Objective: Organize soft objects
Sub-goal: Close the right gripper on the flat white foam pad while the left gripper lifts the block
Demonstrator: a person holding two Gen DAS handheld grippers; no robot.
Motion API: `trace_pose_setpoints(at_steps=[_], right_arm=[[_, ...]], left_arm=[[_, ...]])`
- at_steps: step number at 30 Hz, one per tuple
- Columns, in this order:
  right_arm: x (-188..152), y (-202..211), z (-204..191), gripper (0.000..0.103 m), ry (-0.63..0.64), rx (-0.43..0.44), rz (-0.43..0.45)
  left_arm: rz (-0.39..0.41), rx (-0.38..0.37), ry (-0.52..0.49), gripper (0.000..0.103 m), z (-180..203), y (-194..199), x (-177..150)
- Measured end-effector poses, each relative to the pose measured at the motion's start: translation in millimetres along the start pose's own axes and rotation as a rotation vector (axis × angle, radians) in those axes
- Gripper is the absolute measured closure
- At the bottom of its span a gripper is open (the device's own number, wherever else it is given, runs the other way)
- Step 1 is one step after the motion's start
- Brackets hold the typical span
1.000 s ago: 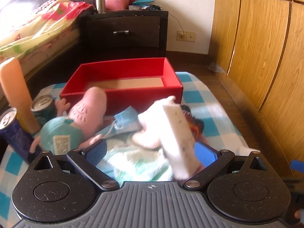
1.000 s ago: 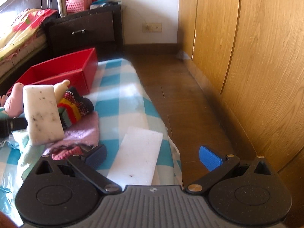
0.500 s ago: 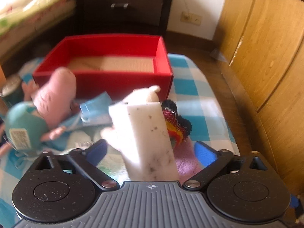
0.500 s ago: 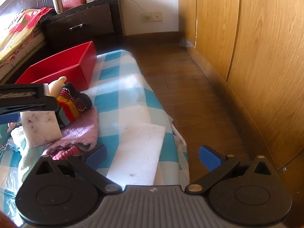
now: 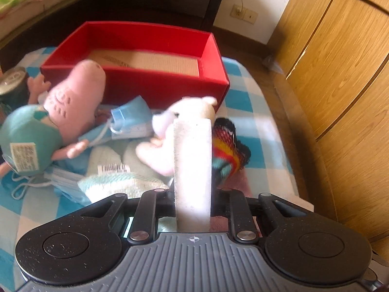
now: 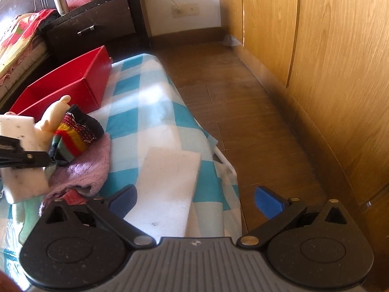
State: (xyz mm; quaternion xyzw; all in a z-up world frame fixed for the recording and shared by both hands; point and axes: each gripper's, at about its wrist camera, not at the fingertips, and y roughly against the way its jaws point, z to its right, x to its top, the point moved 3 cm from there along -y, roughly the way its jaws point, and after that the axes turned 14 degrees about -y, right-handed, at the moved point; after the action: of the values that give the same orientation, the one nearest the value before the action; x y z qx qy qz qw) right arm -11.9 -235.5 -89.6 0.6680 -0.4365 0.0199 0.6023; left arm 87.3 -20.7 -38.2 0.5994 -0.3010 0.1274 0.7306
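A speckled white foam block (image 5: 192,160) stands upright between the fingers of my left gripper (image 5: 192,194). Its jaws are closing and the pads press on the block's sides. From the right wrist view the same block (image 6: 17,131) shows at the far left with a left finger (image 6: 24,157) across it. Behind it lie a white plush (image 5: 184,112), a striped knit piece (image 5: 226,150), a pink pig plush (image 5: 73,97) and a red box (image 5: 136,82). My right gripper (image 6: 194,199) hangs open over a flat white foam sheet (image 6: 167,189).
A purple towel (image 6: 82,170) and pale green cloths (image 5: 116,182) lie on the checked table cloth (image 6: 150,107). A can (image 5: 12,82) stands at the left. A wooden wardrobe (image 6: 328,73) and bare floor (image 6: 238,92) are on the right, a dark nightstand (image 6: 97,26) behind.
My left gripper's jaws went from wide apart to closed on the white foam block, which now sits centred between them. The right gripper stays open and has dipped slightly.
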Motion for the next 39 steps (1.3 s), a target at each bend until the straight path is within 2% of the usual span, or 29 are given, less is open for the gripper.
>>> trace_pose_setpoints(at_steps=[4, 9, 13, 15, 16, 17, 22, 31, 39], right_arm=[[4.0, -2.3, -3.0, 0.019, -0.006, -0.023, 0.013], [2.6, -7.1, -12.9, 0.019, -0.026, 0.006, -0.026], [-4.3, -16.1, -29.3, 0.021, 0.078, -0.058, -0.022], [-7.4, -21.8, -29.0, 0.033, 0.057, -0.042, -0.065], [-8.5, -24.2, -27.8, 0.047, 0.041, -0.030, -0.090], [-9.3, -25.1, -25.8, 0.053, 0.022, -0.011, -0.107], [-8.0, -23.7, -19.1, 0.066, -0.035, 0.031, -0.138], [3.2, -10.2, -8.7, 0.069, -0.115, 0.116, -0.153], [12.1, 11.1, -20.0, 0.070, -0.107, 0.175, -0.108]], left_arm=[[0.034, -0.002, -0.027, 0.084, -1.4, 12.3, 3.6], [0.048, -0.023, -0.031, 0.084, 0.4, 16.5, 4.3], [0.050, -0.033, -0.042, 0.084, 0.8, 16.9, 0.5], [0.051, -0.032, -0.051, 0.084, 0.3, 17.0, -1.5], [0.049, -0.029, -0.056, 0.084, -0.8, 16.5, -2.3], [0.047, -0.029, -0.059, 0.084, -0.8, 16.7, -2.8], [0.048, -0.022, -0.062, 0.084, -0.6, 17.2, -3.8], [0.079, -0.006, -0.091, 0.083, 2.7, 24.5, -2.4], [0.120, 0.036, -0.127, 0.082, 3.8, 35.3, 0.3]])
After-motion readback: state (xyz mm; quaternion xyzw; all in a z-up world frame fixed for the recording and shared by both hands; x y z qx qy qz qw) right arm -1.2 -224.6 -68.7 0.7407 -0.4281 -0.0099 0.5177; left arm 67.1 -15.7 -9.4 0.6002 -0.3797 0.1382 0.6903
